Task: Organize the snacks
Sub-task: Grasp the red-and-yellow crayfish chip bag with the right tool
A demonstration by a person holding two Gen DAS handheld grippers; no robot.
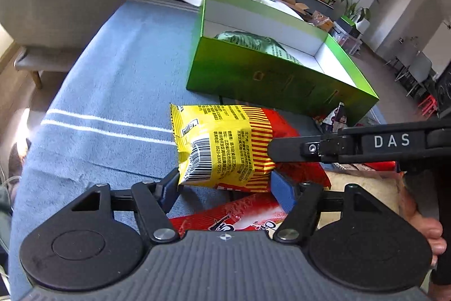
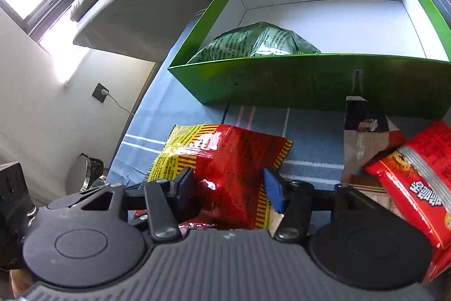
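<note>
Yellow-and-red crinkled snack packet (image 1: pixel 222 148), barcode showing, is being gripped between the left gripper (image 1: pixel 225 185) pads, just before the green box (image 1: pixel 270 81). One green packet (image 2: pixel 259 43) is being contained inside. Right gripper (image 2: pixel 229 188) is straddling the same packet; clamping cannot be told.

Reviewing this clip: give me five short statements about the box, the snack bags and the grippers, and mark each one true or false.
1. The green box already holds a pale green bag. True.
2. The box has a lid closed over it. False: it is open on top, its white inside showing.
3. A yellow and red snack bag sits between the left gripper's blue pads. True.
4. The snacks lie on a bare wooden table. False: they lie on a blue cloth with white stripes.
5. In the right wrist view, a red noodle packet lies right of the right gripper. True.
</note>
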